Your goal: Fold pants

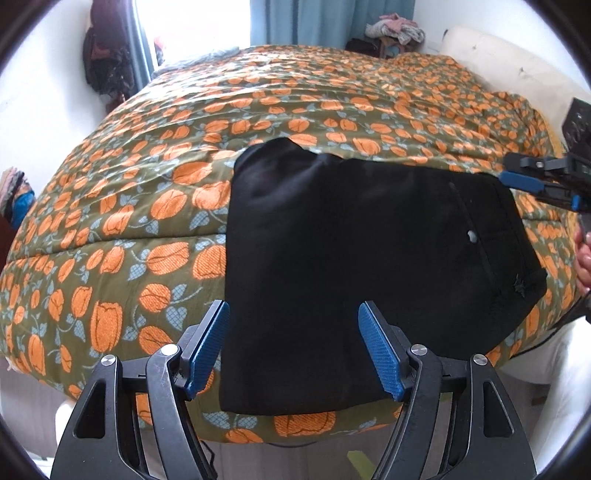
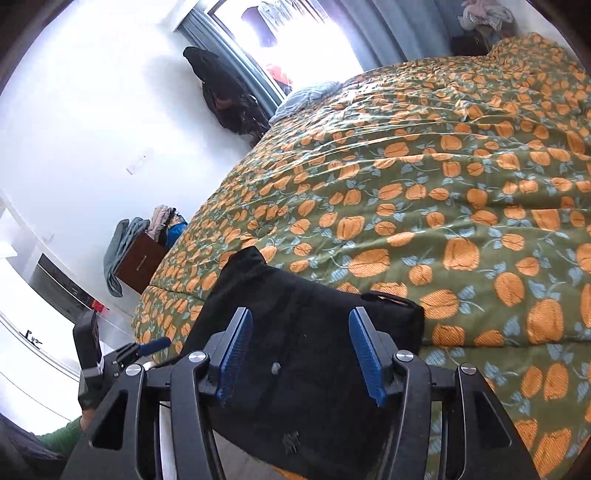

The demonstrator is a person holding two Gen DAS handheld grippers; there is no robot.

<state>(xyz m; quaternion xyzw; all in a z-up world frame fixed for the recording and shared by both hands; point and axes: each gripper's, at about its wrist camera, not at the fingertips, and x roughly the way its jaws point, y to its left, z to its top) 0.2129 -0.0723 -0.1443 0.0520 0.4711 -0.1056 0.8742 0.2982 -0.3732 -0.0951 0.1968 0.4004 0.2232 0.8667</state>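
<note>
Black pants [image 1: 351, 240], folded into a compact rectangle, lie near the front edge of the bed; a small white button shows on top. My left gripper [image 1: 292, 303] hovers open over their near left part, its blue pads apart and pressing nothing. In the right wrist view the same pants [image 2: 314, 295] lie under my right gripper [image 2: 300, 311], whose jaws also stand open with only cloth beneath them. The right gripper [image 1: 543, 188] appears at the pants' far right corner. The left gripper [image 2: 147, 347] shows at the pants' left side, from this angle.
A green quilt [image 1: 258, 110] with orange flowers covers the bed. A white pillow [image 1: 498, 62] lies at the far right. Clothes [image 1: 395, 29] are piled beyond the bed and dark garments [image 1: 107, 55] hang on the wall. A wooden nightstand [image 2: 140, 262] stands beside the bed.
</note>
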